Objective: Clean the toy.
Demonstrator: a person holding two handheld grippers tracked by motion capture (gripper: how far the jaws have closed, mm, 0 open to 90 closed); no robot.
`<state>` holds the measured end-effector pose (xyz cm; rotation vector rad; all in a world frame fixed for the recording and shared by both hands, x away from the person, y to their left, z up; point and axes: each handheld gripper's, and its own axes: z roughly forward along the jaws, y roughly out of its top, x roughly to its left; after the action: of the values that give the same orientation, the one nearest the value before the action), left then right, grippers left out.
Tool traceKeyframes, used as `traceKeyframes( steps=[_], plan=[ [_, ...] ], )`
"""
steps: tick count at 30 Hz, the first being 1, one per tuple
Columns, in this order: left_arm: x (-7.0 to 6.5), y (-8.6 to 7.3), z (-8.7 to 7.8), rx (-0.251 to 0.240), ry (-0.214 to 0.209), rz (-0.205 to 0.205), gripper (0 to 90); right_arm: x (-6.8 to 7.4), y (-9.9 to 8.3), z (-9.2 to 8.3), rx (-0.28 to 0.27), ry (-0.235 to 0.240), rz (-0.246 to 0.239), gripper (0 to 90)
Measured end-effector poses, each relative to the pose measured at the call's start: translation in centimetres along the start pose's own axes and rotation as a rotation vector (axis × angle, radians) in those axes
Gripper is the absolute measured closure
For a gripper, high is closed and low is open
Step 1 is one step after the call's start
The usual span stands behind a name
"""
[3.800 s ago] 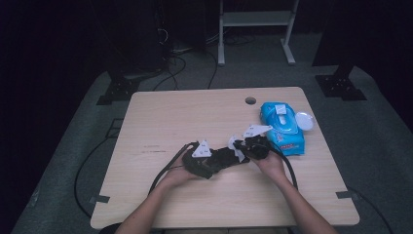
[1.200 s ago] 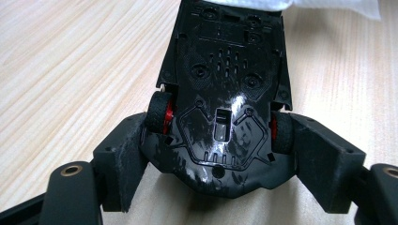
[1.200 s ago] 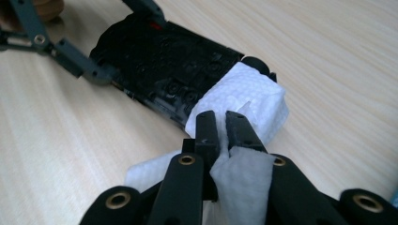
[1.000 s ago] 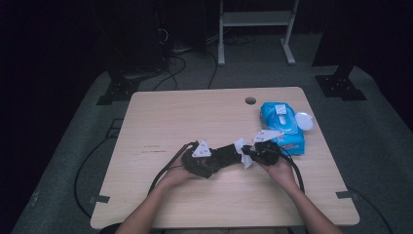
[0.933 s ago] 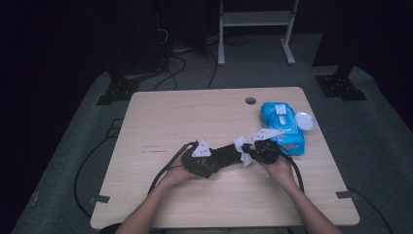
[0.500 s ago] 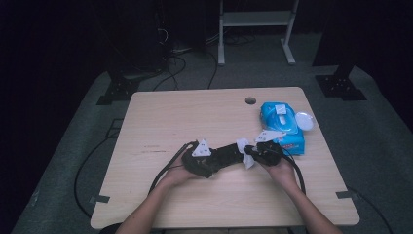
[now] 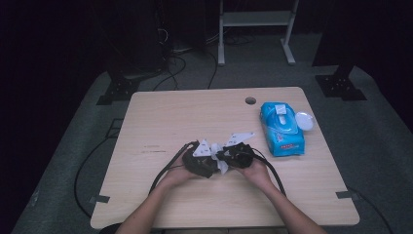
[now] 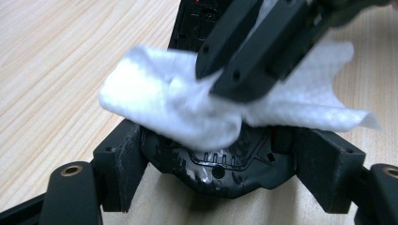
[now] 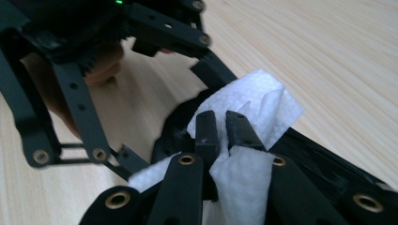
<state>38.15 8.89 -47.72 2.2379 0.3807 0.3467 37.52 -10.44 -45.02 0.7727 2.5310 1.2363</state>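
Note:
My left gripper (image 8: pixel 223 164) is shut on the rounded end of a black device (image 8: pixel 225 171), one jaw on each side of it, just above the wooden table (image 7: pixel 195 112). A white wipe (image 8: pixel 173 110) lies draped over the device. My right gripper (image 9: pixel 220 131) is shut on this wipe (image 9: pixel 256 101) and presses it onto the device (image 9: pixel 328 161). In the high view the two grippers meet near the table's front middle, the left gripper (image 7: pixel 203 161) beside the right gripper (image 7: pixel 237 153), with the wipe (image 7: pixel 223 165) between them.
A blue pack of wipes (image 7: pixel 281 127) lies to the right of the hands, its white lid (image 7: pixel 304 119) flipped open beside it. A cable hole (image 7: pixel 250 100) sits near the far edge. Cables trail from both grippers over the front of the table.
My right gripper has slid left with the wipe along the black device, up close to the left gripper. The left hand has stayed still.

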Motion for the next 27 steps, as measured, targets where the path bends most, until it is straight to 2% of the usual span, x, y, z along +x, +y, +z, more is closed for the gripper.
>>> traceKeyframes(
  steps=[1,4,6,9,13,18,21,23,25,27],
  plan=[
    [0.1,0.0,0.0,-0.001,-0.001,-0.002,23.8,0.2,0.2,0.2,0.005,-0.001,-0.014,82.9],
    [0.3,-0.2,-0.1,-0.007,-0.005,-0.002,23.8,-0.2,0.1,-0.1,0.005,-0.01,-0.014,83.0],
    [0.5,-0.3,-0.1,-0.014,-0.016,-0.019,23.6,-1.0,-0.3,-0.6,0.0,-0.026,0.005,83.0],
    [0.5,-0.4,-0.2,-0.007,-0.023,-0.013,22.8,-1.6,-0.6,-1.0,-0.01,-0.029,0.037,83.0],
    [0.5,-0.7,-0.2,0.017,-0.018,-0.016,20.0,-1.6,-0.6,-0.9,-0.017,-0.044,0.027,82.9],
    [0.5,-0.7,-0.2,0.017,-0.006,-0.003,23.4,-1.4,-0.6,-0.9,-0.014,-0.045,0.025,83.0],
    [0.3,-0.4,-0.3,0.002,-0.002,-0.009,23.5,-0.7,-0.5,-0.6,-0.015,-0.002,0.012,83.0],
    [0.3,-0.5,-0.3,0.003,-0.001,-0.006,23.5,0.0,-0.4,-0.3,-0.022,0.051,0.01,83.0],
    [0.3,-0.4,-0.3,0.009,0.001,0.002,23.5,0.7,-0.2,0.4,-0.033,0.135,0.017,82.9],
    [0.2,-0.5,-0.3,0.01,0.007,0.007,23.5,1.1,-0.1,0.7,-0.022,0.14,0.0,82.9]
  ],
)
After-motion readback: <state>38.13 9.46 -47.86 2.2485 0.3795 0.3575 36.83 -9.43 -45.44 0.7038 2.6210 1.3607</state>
